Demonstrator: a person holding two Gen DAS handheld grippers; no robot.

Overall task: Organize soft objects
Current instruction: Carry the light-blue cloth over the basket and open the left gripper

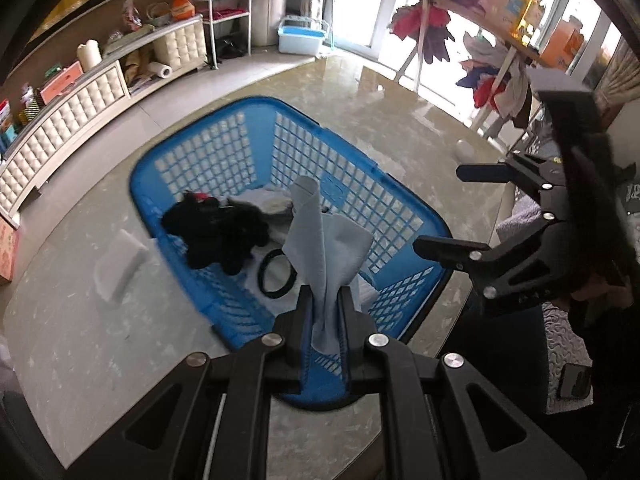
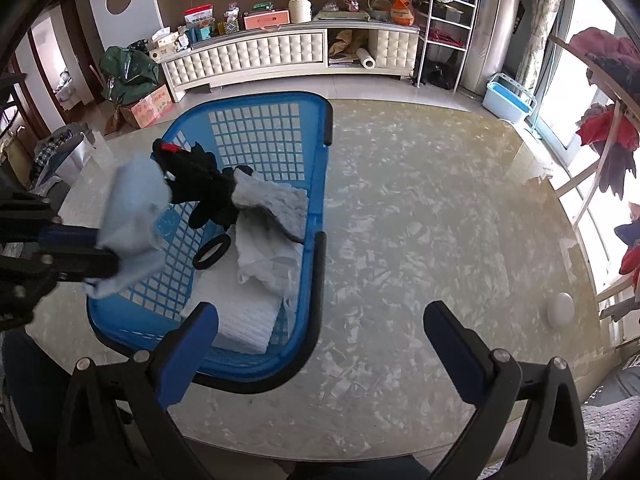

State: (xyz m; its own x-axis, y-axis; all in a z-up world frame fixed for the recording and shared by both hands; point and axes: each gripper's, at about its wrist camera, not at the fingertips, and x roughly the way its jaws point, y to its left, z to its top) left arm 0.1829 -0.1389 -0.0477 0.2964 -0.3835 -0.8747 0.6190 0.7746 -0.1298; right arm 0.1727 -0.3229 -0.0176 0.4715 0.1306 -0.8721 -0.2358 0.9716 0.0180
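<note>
I am pinching the light blue cloth [image 1: 326, 240] in my left gripper [image 1: 325, 312] over the blue basket [image 1: 404, 216] (black toy [image 1: 216, 232], white cloths [image 2: 272, 268] already in), my right gripper [image 2: 320, 344] hanging wide open, one white pad [image 1: 120, 268] waiting outside.

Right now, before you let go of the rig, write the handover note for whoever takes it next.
Left gripper: shut on the light blue cloth, held above the near end of the blue basket.
Right gripper: open, empty, over the table just right of the basket.
In the basket: black plush toy, grey-white knitted cloth, white cloth, black ring, white pad.
Outside it: a white foam piece on the table by the basket's left side.
Left to do: drop the blue cloth in; probably the foam piece next.
</note>
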